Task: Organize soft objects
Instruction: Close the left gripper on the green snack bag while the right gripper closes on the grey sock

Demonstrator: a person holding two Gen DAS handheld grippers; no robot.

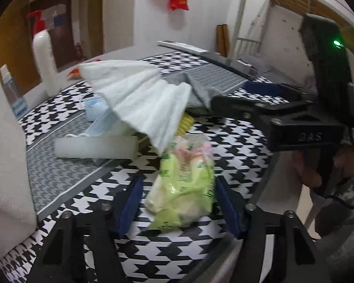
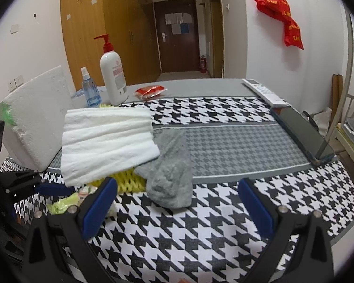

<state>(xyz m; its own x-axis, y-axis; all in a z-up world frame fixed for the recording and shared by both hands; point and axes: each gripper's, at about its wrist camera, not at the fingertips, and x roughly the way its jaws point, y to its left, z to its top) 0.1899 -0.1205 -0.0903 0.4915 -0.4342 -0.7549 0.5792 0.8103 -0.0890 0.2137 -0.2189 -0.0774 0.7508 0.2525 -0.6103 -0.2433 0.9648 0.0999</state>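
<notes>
Across the whole lower part of both views spreads the houndstooth tablecloth (image 2: pixel 200 235), black-and-white with a grey band through its middle. At nine o'clock in the right wrist view a white foam block (image 2: pixel 35 122) leans at the table's left edge. Just right of it, toward ten o'clock, lies the folded white towel (image 2: pixel 106 141), its near corner lifted over a yellow foam net (image 2: pixel 127 182). Touching the towel's right edge, near the centre, is the crumpled grey cloth (image 2: pixel 170 179). At two o'clock a dark phone (image 2: pixel 302 134) lies beside a white remote (image 2: pixel 264 92). At eleven o'clock stand a white pump bottle (image 2: pixel 113 75) and a small blue spray bottle (image 2: pixel 89 92), with a red packet (image 2: pixel 151 91) to their right.

In the left wrist view, at six o'clock, the green-and-pink tissue pack (image 1: pixel 186 184) lies between the blue pads of the left gripper (image 1: pixel 179 202); the right pad meets its edge, the left pad stands clear, so the claw is not clamped on it. The right gripper (image 2: pixel 177 202) stands wide apart over bare cloth, the grey cloth just ahead of it.
</notes>
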